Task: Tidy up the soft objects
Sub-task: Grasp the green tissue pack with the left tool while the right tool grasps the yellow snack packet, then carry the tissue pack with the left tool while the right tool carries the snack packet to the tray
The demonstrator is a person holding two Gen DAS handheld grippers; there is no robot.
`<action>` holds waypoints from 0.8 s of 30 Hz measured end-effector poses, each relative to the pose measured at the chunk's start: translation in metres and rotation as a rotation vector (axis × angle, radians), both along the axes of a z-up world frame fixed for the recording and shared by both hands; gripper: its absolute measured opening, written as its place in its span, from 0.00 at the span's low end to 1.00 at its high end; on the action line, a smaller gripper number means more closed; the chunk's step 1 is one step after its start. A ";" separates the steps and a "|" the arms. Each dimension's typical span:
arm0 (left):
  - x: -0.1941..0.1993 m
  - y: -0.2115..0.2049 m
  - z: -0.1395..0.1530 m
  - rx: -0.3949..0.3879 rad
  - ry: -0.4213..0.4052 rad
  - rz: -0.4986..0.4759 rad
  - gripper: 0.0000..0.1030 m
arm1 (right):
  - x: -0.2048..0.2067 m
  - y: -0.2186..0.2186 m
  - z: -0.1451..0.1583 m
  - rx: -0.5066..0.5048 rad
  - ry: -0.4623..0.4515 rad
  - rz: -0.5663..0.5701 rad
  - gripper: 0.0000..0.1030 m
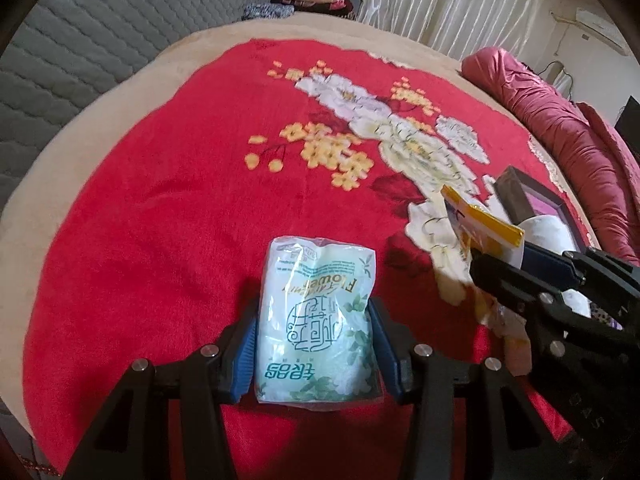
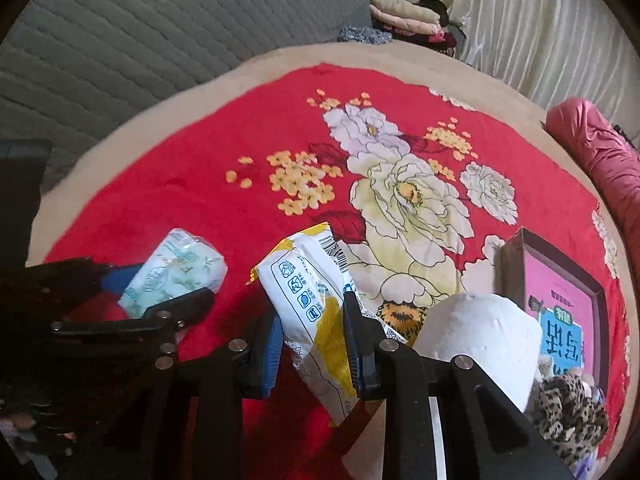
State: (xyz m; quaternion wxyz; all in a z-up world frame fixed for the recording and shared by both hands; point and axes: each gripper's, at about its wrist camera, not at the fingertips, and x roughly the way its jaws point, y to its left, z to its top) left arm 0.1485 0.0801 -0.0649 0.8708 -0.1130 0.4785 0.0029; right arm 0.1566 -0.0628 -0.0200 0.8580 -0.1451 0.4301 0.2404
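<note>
Both hands are loaded here: the left gripper (image 1: 314, 344) has its blue pads pressed on the two long sides of the green tissue pack (image 1: 316, 320), pinching it across its width near the end closest to the wrist, so the pack's long axis runs straight out ahead along the fingers and its far end pokes forward past the tips. Looks like a sensible hold, since a squashy pack gives least across the short way. Over on the right, the right gripper (image 2: 314, 340) is clamped tight on the yellow-and-white tissue pack (image 2: 316, 304), the jaws biting its middle and crumpling the wrapper; that pack's long axis slants up and to the left of the fingers, barcode end leading, tail hanging below the jaws toward the red floral blanket (image 2: 180, 196). It seems clear of the bedding, which I'd read as a carry in progress. Just right of the right gripper sits the white toilet roll (image 2: 480, 336), and beyond it the brown box (image 2: 512, 264) with a leopard-print cloth (image 2: 568, 412) beside it — likely where these soft things are being gathered, though I can't say for sure.
</note>
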 end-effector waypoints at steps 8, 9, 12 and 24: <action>-0.017 -0.011 0.021 0.013 -0.039 -0.016 0.49 | -0.019 -0.013 0.026 0.059 -0.019 0.000 0.27; -0.019 -0.013 0.023 0.018 -0.044 -0.018 0.49 | -0.022 -0.015 0.030 0.073 -0.022 -0.003 0.27; -0.026 -0.017 0.031 0.029 -0.054 -0.022 0.49 | -0.028 -0.019 0.041 0.095 -0.036 -0.003 0.27; -0.049 -0.024 0.057 0.051 -0.093 -0.019 0.49 | -0.052 -0.037 0.071 0.171 -0.060 -0.015 0.27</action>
